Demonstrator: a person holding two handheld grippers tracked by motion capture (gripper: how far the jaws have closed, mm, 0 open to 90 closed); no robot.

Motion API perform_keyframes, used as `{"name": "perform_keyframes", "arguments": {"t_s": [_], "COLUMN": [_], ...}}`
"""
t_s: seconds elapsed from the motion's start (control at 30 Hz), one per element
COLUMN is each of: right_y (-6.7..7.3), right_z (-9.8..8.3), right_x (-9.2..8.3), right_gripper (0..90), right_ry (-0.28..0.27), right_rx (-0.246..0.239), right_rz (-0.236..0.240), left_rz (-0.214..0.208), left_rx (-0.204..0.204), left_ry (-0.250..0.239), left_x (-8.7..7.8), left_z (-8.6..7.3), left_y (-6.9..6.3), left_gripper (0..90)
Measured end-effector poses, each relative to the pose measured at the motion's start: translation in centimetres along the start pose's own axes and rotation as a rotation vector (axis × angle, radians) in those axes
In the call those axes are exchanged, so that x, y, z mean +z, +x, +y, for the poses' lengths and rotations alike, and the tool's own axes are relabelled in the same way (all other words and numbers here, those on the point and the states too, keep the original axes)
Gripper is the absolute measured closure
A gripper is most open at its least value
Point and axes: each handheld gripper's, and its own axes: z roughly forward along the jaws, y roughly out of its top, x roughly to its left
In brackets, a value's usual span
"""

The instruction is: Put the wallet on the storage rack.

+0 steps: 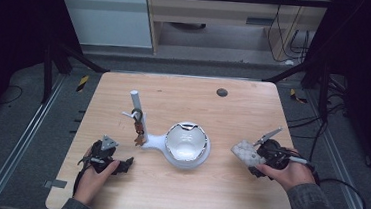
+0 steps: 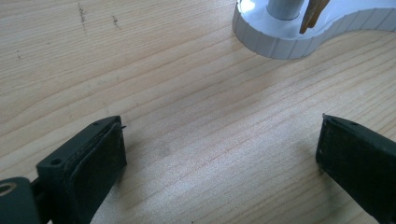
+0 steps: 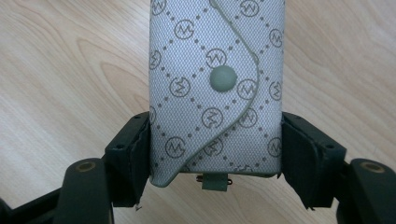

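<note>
A grey patterned pouch (image 3: 215, 88) with a snap button sits between the jaws of my right gripper (image 3: 215, 154), which is shut on its sides. In the high view that gripper (image 1: 264, 156) holds the pouch (image 1: 247, 153) just above the table's right side. My left gripper (image 1: 118, 163) rests at the front left, and its jaws stand wide open over bare wood (image 2: 219, 144). A white stand (image 1: 153, 141) with an upright post (image 1: 136, 103) and a white bowl-shaped dish (image 1: 186, 143) sits mid-table. A brown item (image 1: 139, 128) hangs from the post.
The wooden table (image 1: 216, 197) has open room in front of the stand and toward the back. A dark round spot (image 1: 222, 92) lies near the far edge. Cables trail off the right side (image 1: 346, 197).
</note>
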Motion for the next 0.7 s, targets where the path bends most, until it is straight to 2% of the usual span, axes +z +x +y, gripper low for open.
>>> {"name": "perform_keyframes", "arguments": {"t_s": [0.33, 0.7], "right_y": [1.9, 3.7], "right_z": [2.3, 4.8], "right_x": [-2.5, -4.5], "right_gripper": [31.3, 31.3], "right_ry": [-0.036, -0.046], "right_rx": [-0.081, -0.150], "right_rz": [-0.005, -0.014], "left_rz": [0.000, 0.001], "left_rx": [0.000, -0.001], "left_ry": [0.003, 0.001], "left_x": [0.0, 0.0], "left_z": [0.0, 0.0], "left_y": [0.0, 0.0], "left_gripper": [0.8, 0.7]}}
